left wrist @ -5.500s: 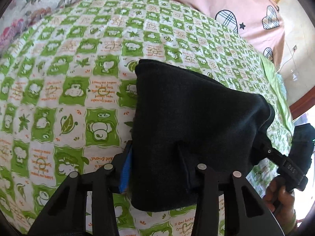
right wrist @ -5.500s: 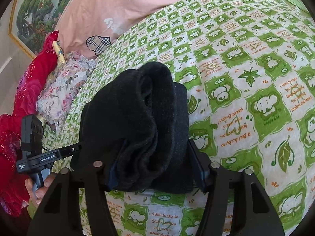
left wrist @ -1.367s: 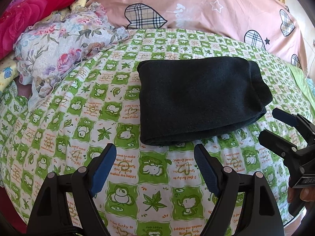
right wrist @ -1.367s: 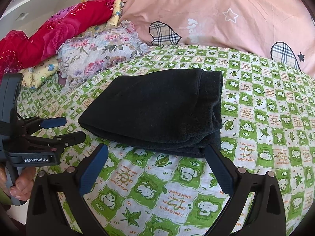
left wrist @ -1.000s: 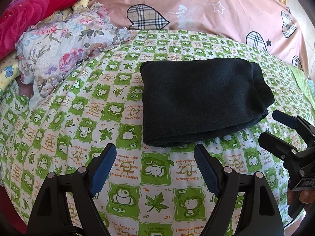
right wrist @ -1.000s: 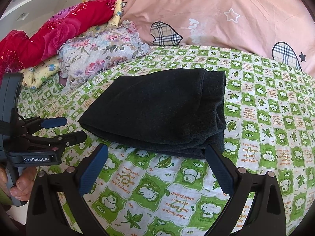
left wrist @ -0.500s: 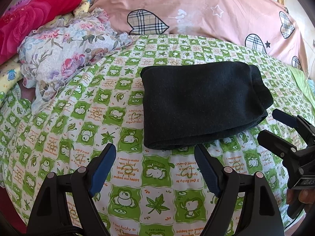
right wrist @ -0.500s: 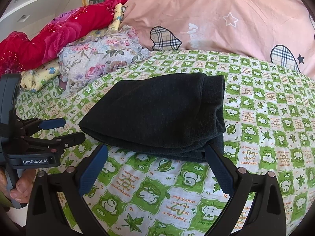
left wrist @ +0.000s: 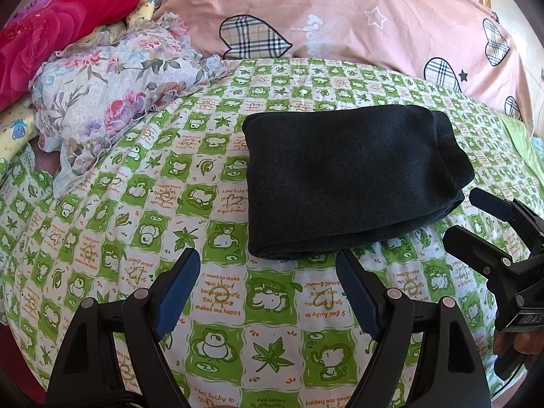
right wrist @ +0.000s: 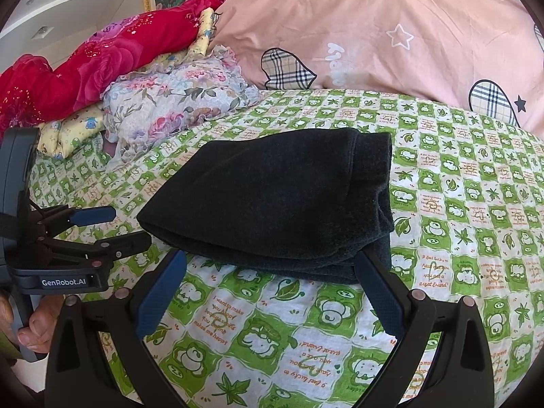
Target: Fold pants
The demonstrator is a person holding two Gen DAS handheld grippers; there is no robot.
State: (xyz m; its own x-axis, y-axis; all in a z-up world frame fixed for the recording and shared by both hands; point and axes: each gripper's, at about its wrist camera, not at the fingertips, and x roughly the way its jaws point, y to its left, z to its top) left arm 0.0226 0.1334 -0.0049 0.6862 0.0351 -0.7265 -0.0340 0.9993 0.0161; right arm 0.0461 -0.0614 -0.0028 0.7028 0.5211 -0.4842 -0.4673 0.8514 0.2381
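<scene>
Judging from how things lie, we have the folding done: the dark charcoal knitted pants (left wrist: 346, 180) rest as a compact bundle on the green-and-white checked bedsheet (left wrist: 217, 306). Our left gripper (left wrist: 265, 292) and right gripper (right wrist: 268, 292) gape wide, holding nothing, near its front edge.

A bed with a green-and-white checked sheet (left wrist: 217, 306) fills the frame. Folded black pants (left wrist: 343, 176) lie at centre right. A floral cloth (left wrist: 112, 102) sits upper left, a pink pillow (left wrist: 357, 17) along the top.
</scene>
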